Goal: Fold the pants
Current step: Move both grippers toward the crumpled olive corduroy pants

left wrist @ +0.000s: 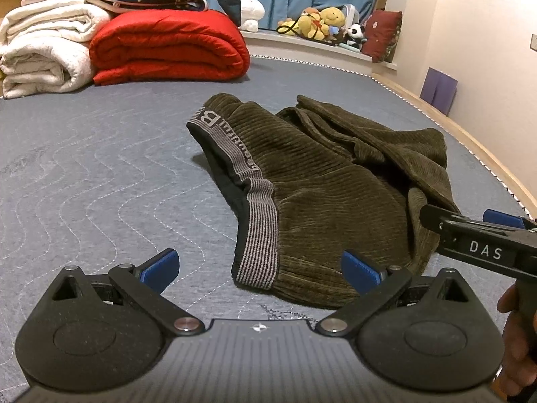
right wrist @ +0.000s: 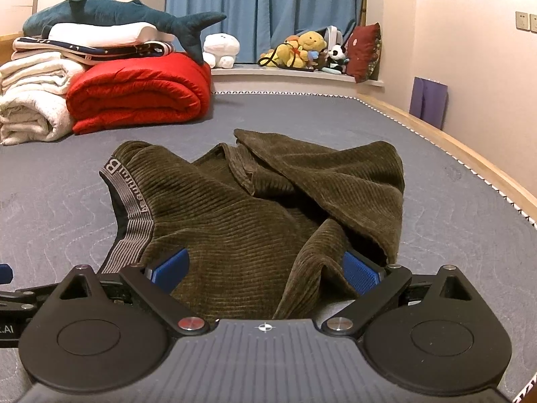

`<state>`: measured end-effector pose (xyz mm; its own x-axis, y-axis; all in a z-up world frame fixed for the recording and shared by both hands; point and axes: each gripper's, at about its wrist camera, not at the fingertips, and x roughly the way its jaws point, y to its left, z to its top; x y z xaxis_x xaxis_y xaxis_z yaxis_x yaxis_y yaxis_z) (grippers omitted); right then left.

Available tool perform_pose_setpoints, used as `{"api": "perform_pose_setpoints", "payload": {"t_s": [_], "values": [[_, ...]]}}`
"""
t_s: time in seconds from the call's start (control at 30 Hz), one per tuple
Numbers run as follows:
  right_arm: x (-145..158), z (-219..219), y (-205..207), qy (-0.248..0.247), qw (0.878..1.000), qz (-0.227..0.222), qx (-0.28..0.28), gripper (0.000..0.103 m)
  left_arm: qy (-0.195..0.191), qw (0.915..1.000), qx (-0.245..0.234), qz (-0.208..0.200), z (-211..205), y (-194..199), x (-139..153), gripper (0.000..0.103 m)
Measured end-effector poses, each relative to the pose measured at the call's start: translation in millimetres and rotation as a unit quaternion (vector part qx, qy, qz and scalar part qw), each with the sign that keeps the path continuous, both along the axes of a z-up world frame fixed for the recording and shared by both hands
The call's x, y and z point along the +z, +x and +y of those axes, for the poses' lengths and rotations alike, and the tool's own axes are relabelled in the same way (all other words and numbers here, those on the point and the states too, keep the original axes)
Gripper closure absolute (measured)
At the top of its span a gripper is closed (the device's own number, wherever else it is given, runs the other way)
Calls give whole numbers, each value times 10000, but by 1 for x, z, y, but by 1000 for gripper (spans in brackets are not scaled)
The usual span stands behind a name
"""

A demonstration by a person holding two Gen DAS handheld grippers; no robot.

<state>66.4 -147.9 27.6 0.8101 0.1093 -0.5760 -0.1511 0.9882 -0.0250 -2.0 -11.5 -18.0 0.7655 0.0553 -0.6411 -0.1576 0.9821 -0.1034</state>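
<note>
Olive-brown corduroy pants [left wrist: 319, 181] lie rumpled on the grey quilted bed [left wrist: 84, 168], not yet folded into any tidy shape. Far left, well apart from them: rolled white blankets [left wrist: 43, 53], then a red quilt [left wrist: 167, 47] with a plush shark [right wrist: 127, 13] on the pile above. Left gripper [left wrist: 260, 268]: blue pads spread wide, released, nothing between them; it hovers at the near edge of the garment, roughly in line with the striped grey waistband [left wrist: 258, 231], whose near end lies just ahead, between its fingers in that view. The waistband runs away from the gripper and leftward, lettering visible along it. From the waistband the cloth extends rightward, so the long axis reads roughly left to right across both views, waist end left, legs doubled back in a heap to the right. Right gripper [right wrist: 266, 270]: also released, pads apart, empty; it sits over the near hem of the body panel, a raised ridge of fabric just inside its right pad. In the left wrist view it enters from the right edge, its tip against the garment's right side. Judgement: left gripper is nearer the waistband, right nearer the bunched legs [right wrist: 335, 174]; straightening likely needs the legs pulled rightward, away from the waist. Beyond, right: wooden bed frame [right wrist: 453, 147], wall.
</note>
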Motion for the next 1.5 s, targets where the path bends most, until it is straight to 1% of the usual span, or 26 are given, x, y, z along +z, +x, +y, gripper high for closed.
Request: {"api": "perform_pose_setpoints", "payload": {"t_s": [0.63, 0.9, 1.0, 1.13, 1.27, 1.5], "values": [[-1, 4, 0, -98, 9999, -3, 34, 6, -50, 10000, 23, 31, 0, 2, 1, 0], [-1, 4, -1, -81, 9999, -12, 58, 9, -39, 10000, -12, -16, -2, 0, 1, 0], [-2, 4, -2, -85, 9999, -15, 73, 10, -64, 9999, -51, -101, -3, -2, 3, 0], [-3, 7, -2, -97, 9999, 6, 82, 10, 75, 9996, -84, -277, -6, -5, 6, 0], [-2, 9, -3, -107, 9999, -3, 102, 10, 131, 9990, -216, -370, -12, -7, 7, 0], [-3, 10, -4, -107, 9999, 28, 112, 12, -9, 9987, -336, -382, -11, -7, 8, 0]]}}
